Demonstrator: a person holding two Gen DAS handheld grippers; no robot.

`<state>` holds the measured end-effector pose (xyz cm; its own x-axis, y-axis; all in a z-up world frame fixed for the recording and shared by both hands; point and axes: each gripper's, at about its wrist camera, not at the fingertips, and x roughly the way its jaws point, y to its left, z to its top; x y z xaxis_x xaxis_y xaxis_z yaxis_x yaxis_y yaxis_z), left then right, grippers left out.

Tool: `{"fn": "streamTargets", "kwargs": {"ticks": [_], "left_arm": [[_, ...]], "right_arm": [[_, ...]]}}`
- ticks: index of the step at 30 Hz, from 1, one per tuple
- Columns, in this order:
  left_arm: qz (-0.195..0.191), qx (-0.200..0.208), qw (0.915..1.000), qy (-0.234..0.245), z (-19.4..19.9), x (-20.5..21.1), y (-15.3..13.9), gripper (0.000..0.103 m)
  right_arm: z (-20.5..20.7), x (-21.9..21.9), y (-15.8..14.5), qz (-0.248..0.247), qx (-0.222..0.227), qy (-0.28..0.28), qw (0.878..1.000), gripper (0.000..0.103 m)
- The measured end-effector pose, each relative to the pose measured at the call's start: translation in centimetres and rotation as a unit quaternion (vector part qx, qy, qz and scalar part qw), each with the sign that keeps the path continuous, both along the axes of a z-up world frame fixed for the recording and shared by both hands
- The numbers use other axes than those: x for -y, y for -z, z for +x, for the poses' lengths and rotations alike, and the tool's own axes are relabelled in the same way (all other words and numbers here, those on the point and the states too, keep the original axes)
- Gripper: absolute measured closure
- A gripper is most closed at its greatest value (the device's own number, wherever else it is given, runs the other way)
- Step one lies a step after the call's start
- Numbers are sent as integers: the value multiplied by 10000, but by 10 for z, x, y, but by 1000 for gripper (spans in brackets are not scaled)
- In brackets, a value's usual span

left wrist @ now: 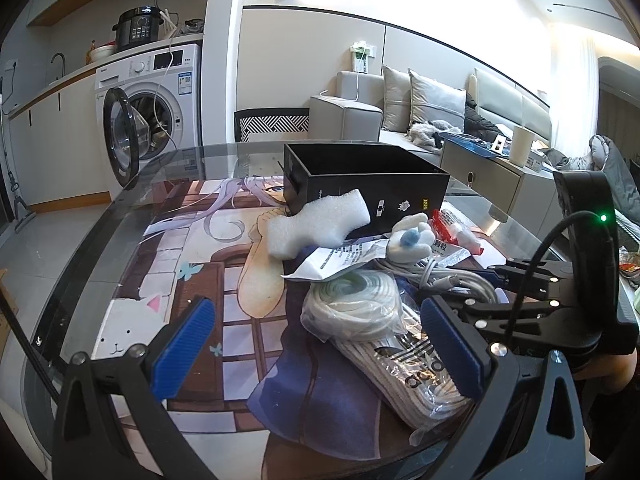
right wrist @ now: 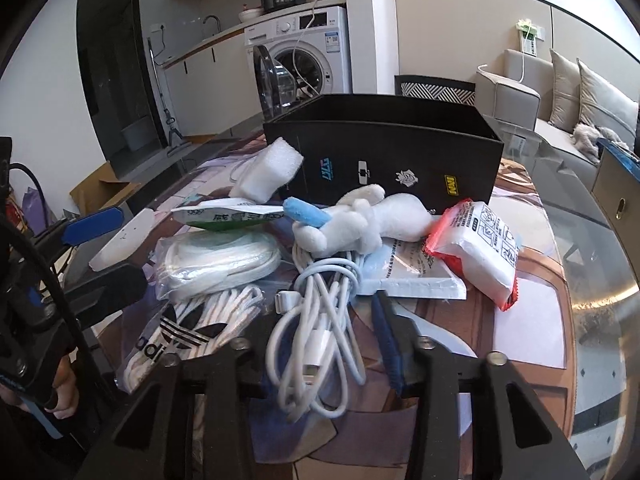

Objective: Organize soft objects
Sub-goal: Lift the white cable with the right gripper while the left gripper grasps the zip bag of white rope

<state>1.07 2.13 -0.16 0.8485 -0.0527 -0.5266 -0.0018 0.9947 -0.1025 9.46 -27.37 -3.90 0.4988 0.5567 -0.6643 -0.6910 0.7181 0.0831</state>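
Note:
A black open box [left wrist: 368,184] [right wrist: 392,160] stands on the table. A white foam block [left wrist: 316,222] [right wrist: 268,176] leans on its front. A white plush toy with a blue part [left wrist: 410,238] [right wrist: 360,216] lies by the box on a pile. A bag of white laces [left wrist: 356,308] [right wrist: 216,256], an Adidas bag [left wrist: 416,376] [right wrist: 180,340], a bundle of white cables [right wrist: 320,332] and a red-edged white packet [right wrist: 476,248] lie in front. My left gripper [left wrist: 320,340] is open over the lace bags. My right gripper [right wrist: 320,312] is open around the cable bundle.
The glass table has a printed anime mat [left wrist: 188,272]. A paper sheet [right wrist: 416,276] and a green-white pouch [right wrist: 228,216] lie in the pile. A washing machine [left wrist: 152,108] with its door open stands behind, a sofa [left wrist: 420,112] to the right.

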Motion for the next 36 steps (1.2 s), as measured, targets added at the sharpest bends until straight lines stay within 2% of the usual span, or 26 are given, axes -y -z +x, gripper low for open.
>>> {"fn": "streamTargets", "kwargs": {"ticks": [2, 14, 29, 32, 33, 34, 36], "left_arm": [[-3, -6, 10000, 2, 1, -1, 0, 0], [-61, -117, 9999, 106, 3, 0, 2, 0], [-120, -694, 9970, 308, 39, 5, 14, 2], [-256, -775, 9958, 426, 45, 5, 15, 14], [-286, -809, 9953, 444, 46, 4, 15, 23], [-321, -850, 9947, 477, 48, 4, 17, 37], [-418, -931, 9931, 582, 49, 5, 19, 49]], "right_arm": [[-4, 1, -3, 33, 89, -63, 9999, 79], [-26, 28, -32, 581, 482, -165, 9970, 79], [-30, 36, -40, 732, 613, -92, 9954, 79], [-29, 36, -40, 728, 612, -79, 9954, 79], [-29, 36, -40, 725, 614, -74, 9954, 79], [-29, 36, -40, 726, 611, -70, 9955, 79], [-29, 36, -40, 723, 619, -72, 9954, 79]]}}
